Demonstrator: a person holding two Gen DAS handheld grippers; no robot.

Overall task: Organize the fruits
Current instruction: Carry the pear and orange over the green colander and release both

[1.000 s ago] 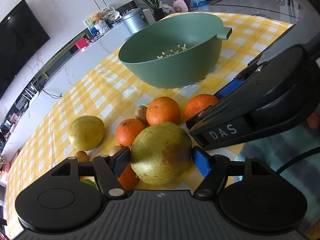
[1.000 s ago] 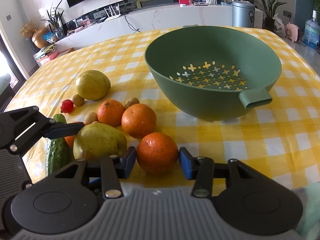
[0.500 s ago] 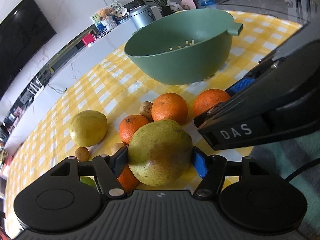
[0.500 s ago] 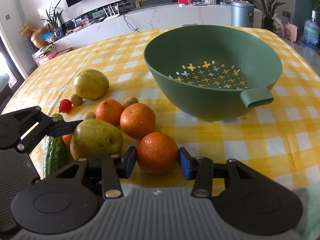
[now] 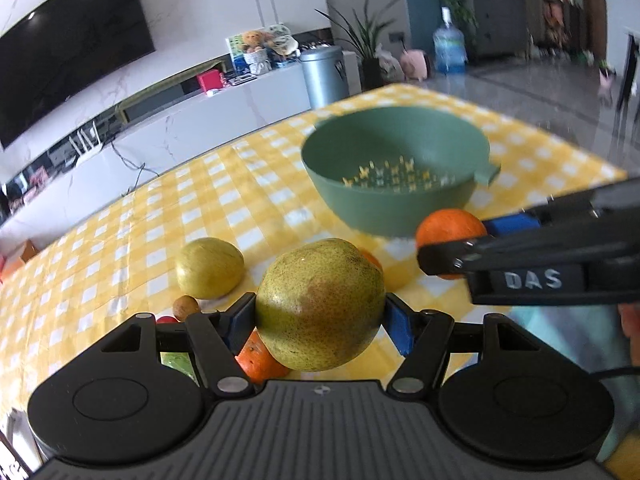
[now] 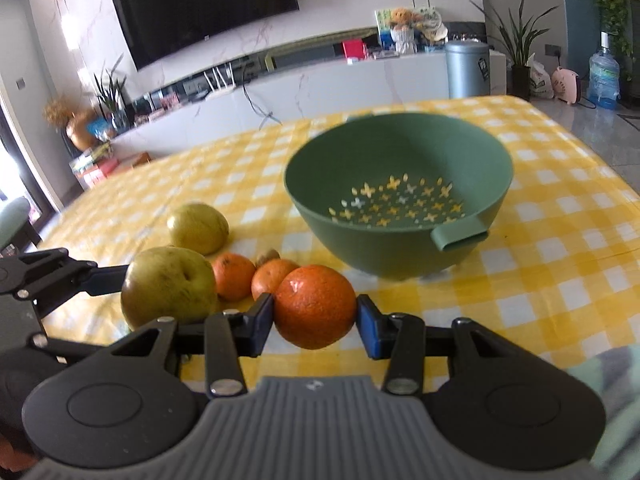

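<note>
L gripper [image 5: 320, 316] is clamped on a big yellow-green pear [image 5: 320, 306], blue pads touching both sides, pear raised off the yellow checked tablecloth [image 5: 224, 200]. R gripper [image 6: 315, 316] grips an orange [image 6: 315, 306] the same way, also off the cloth. Just beyond, 2 more oranges [image 6: 233, 276] sit side by side on the cloth w/ a small brown nut-like thing [image 6: 267, 257] behind them. Further back-left lies a second pear [image 6: 198, 229]. Farther still, right of centre, stands the green colander bowl [image 6: 400, 248] w/ star-shaped holes and nothing in it. TV [image 6: 204, 4] on far wall.
</note>
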